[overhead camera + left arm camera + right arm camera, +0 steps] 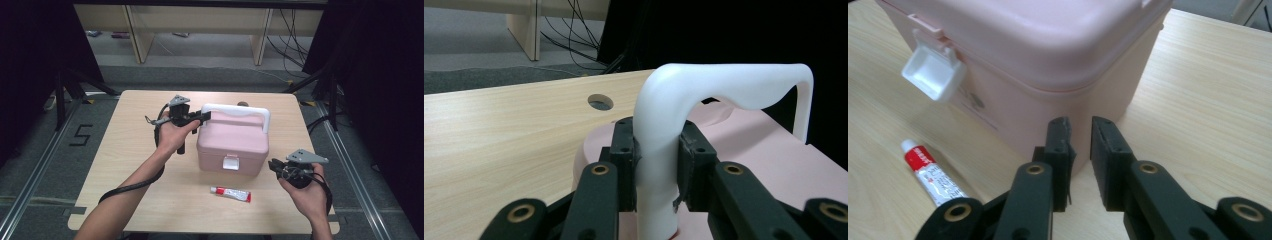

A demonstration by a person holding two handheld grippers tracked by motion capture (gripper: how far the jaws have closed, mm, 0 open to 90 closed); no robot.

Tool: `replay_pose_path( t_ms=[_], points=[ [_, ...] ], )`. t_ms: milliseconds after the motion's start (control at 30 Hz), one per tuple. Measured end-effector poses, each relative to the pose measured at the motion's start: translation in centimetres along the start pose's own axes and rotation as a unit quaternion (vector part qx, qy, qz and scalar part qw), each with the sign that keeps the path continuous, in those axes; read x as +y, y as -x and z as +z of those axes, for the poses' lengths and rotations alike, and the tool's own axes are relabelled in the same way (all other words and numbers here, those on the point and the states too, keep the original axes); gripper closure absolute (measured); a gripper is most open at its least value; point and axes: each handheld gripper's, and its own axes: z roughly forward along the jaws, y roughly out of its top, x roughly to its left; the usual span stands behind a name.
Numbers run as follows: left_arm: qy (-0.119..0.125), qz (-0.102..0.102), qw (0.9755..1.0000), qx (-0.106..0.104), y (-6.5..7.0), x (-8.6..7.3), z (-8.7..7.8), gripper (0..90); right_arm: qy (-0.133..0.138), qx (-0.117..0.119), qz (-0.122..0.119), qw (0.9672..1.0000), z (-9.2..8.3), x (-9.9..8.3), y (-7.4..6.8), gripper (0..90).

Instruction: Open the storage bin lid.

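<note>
Two claws are in play around a pink box point(233, 144) sat mid-tabletop point(140, 190). Its white handle point(724, 85) is clamped at one upright by the left claw point(656, 160), so that's clearly the spot to be grabbed: stiff plastic, probably light, maybe a bit slick. The right claw point(1079, 145) is held narrow with nothing between its jaws, just off the box's front corner. A white latch point(933, 72) is flipped up, and a small tube point(231, 194) is lying in front. What's inside can't be seen, and the tube's print can't be read.
</note>
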Motion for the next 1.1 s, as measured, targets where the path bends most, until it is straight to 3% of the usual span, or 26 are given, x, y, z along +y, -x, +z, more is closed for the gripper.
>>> replay_pose_path(
  t_ms=[67, 133, 200, 267, 300, 333, 367, 400, 433, 467, 500, 567, 633, 667, 700, 800, 833, 867, 933, 1067, 1100],
  points=[
    [-0.001, -0.005, 1.0, 0.001, 0.0, 0.2, 0.0, 72.5, 0.002, 0.003, -0.001, 1.0, 0.0, 0.1, -0.1, 83.5],
    [-0.002, -0.009, 1.0, 0.001, 0.0, 0.4, 0.0, 72.5, 0.005, 0.008, 0.025, 0.9996, -0.1, 0.2, -0.4, 86.9],
    [-0.001, -0.014, 0.9999, -0.003, -0.1, 0.6, 0.0, 72.6, 0.019, 0.003, 0.007, 0.9998, -0.3, 0.4, -0.1, 90.0],
    [-0.003, -0.018, 0.9998, 0.0, -0.1, 0.7, 0.0, 72.5, 0.028, 0.006, 0.015, 0.9995, -0.5, 0.6, -0.1, 90.0],
    [-0.002, -0.024, 0.9997, 0.0, -0.1, 0.9, 0.1, 72.5, 0.031, 0.015, 0.037, 0.9987, -0.4, 0.7, -0.4, 90.0],
    [-0.004, -0.026, 0.9996, -0.001, -0.1, 1.0, 0.1, 72.6, 0.031, 0.01, 0.021, 0.9992, -0.5, 0.8, -0.2, 90.0],
    [-0.005, -0.028, 0.9996, 0.001, -0.1, 1.0, 0.1, 72.5, 0.028, 0.011, 0.034, 0.999, -0.5, 0.9, -0.4, 90.0],
    [-0.002, -0.031, 0.9995, -0.001, 0.0, 1.1, 0.2, 72.5, 0.031, 0.014, 0.02, 0.9992, -0.4, 1.0, -0.3, 90.0],
    [-0.002, -0.032, 0.9995, -0.002, 0.0, 1.2, 0.2, 72.5, 0.031, 0.015, 0.031, 0.9989, -0.4, 1.0, -0.5, 90.0],
    [-0.003, -0.032, 0.9995, -0.001, 0.0, 1.2, 0.2, 72.5, 0.038, 0.015, 0.019, 0.999, -0.2, 1.1, -0.4, 90.0],
    [-0.003, -0.032, 0.9995, -0.001, 0.0, 1.2, 0.2, 72.5, 0.035, 0.016, 0.032, 0.9987, -0.1, 1.2, -0.6, 90.0],
    [-0.005, -0.033, 0.9994, -0.001, -0.1, 1.3, 0.2, 72.5, 0.046, 0.013, 0.019, 0.9987, 0.1, 1.5, -0.4, 90.0],
    [-0.008, -0.033, 0.9994, 0.002, -0.1, 1.3, 0.2, 72.4, 0.044, 0.019, 0.034, 0.9983, 0.2, 1.7, -0.7, 90.0],
    [-0.007, -0.037, 0.9993, -0.003, -0.1, 1.3, 0.1, 72.4, 0.054, 0.016, 0.02, 0.9982, 0.4, 1.9, -0.5, 90.0],
    [-0.007, -0.037, 0.9993, -0.003, -0.1, 1.3, 0.1, 72.3, 0.053, 0.014, 0.03, 0.998, 0.4, 1.9, -0.8, 90.0],
    [0.0, -0.031, 0.9993, -0.024, -0.3, 1.5, -0.3, 67.3, 0.058, 0.009, 0.014, 0.9982, 0.5, 2.1, -0.6, 90.0],
    [0.005, -0.022, 0.9994, -0.027, -0.2, 1.5, -0.6, 62.5, 0.047, 0.01, 0.036, 0.9982, 0.4, 2.2, -0.9, 90.0],
    [0.009, -0.009, 0.9995, -0.03, -0.1, 1.6, -1.0, 57.4, 0.052, 0.008, 0.018, 0.9985, 0.4, 2.2, -0.7, 90.0],
    [0.021, 0.014, 0.9994, -0.026, 0.1, 1.6, -2.0, 51.8, 0.053, 0.007, 0.018, 0.9984, 0.4, 2.3, -0.7, 90.0],
    [0.037, 0.056, 0.9972, -0.034, 0.5, 1.6, -4.4, 48.6, 0.062, 0.004, 0.015, 0.998, 0.4, 2.4, -0.6, 90.0],
    [0.035, 0.08, 0.9956, -0.035, 0.6, 1.4, -5.0, 50.2, 0.059, 0.003, 0.028, 0.9978, 0.3, 2.4, -0.8, 90.0]
  ],
)
